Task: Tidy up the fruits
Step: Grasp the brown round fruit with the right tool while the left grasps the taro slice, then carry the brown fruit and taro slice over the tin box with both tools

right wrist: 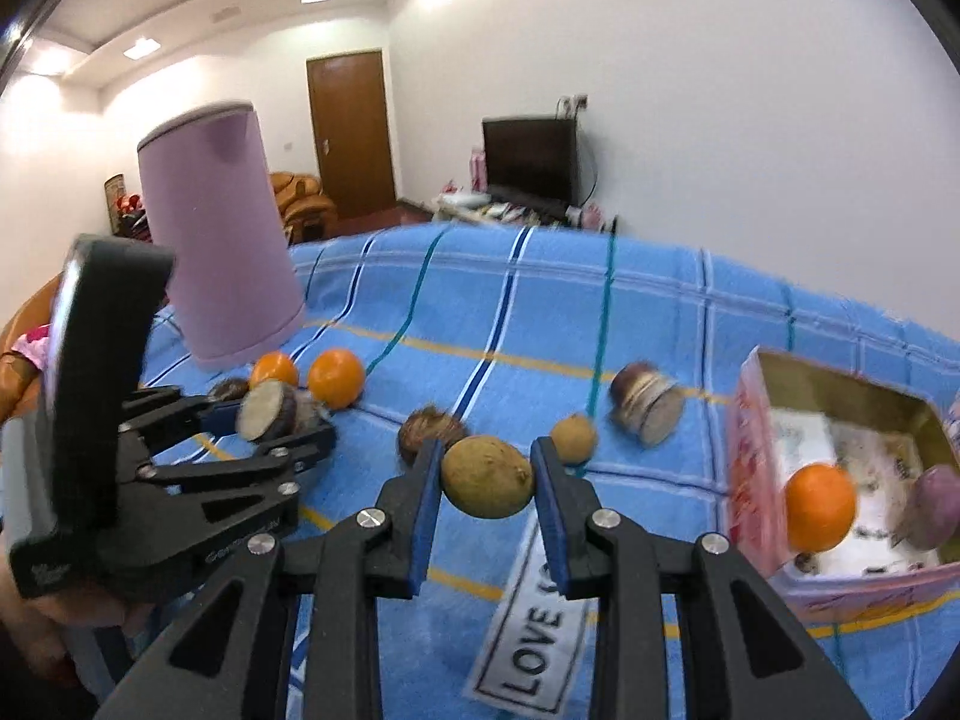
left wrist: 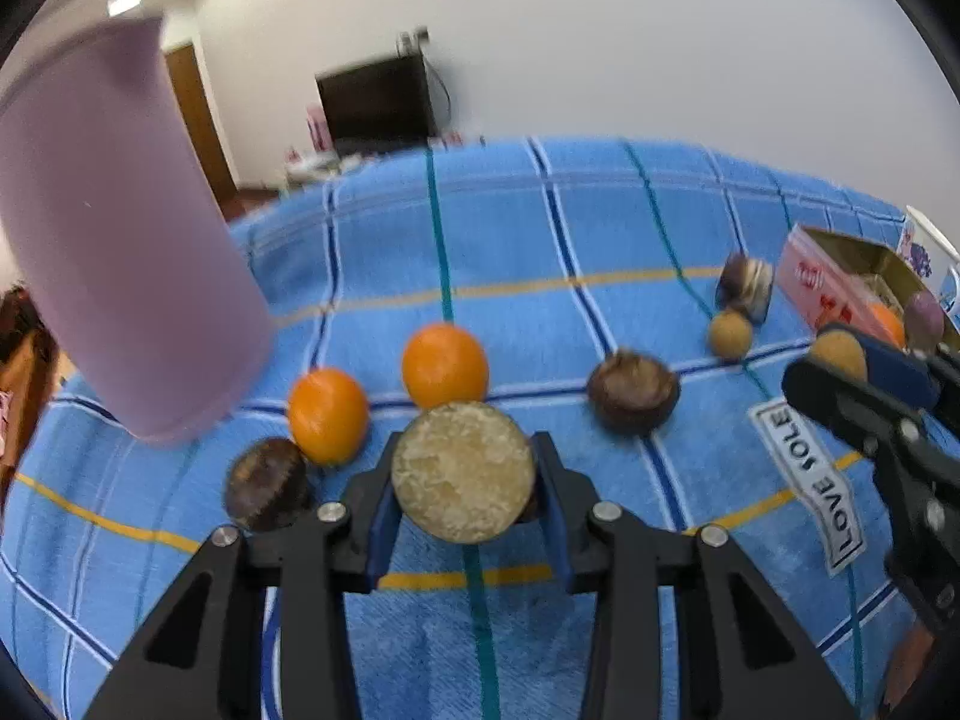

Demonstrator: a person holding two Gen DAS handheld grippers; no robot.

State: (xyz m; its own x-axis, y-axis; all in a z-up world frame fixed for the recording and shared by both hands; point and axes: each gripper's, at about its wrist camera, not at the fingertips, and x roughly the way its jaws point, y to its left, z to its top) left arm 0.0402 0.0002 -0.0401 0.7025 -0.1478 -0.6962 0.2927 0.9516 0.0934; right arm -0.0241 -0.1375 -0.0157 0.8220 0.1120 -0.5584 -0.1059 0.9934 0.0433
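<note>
A blue checked blanket [left wrist: 600, 228] covers the surface. The left gripper [left wrist: 465, 474] is closed on a halved fruit [left wrist: 462, 471], cut face toward the camera, held above the cloth. The right gripper [right wrist: 487, 480] clamps a tan round fruit [right wrist: 487, 477] between its blue pads. Two oranges [left wrist: 445, 365] lie just beyond the left fingers, beside a lilac cup [left wrist: 120, 240]. Right, an open pink box [right wrist: 756, 480] holds an orange [right wrist: 820, 506] and a purple fruit [right wrist: 933, 504].

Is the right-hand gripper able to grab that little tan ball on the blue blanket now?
Probably not yet: the right gripper is shut on a tan fruit. The small tan ball lies just ahead, with nothing between, so it's reachable once freed.
</note>
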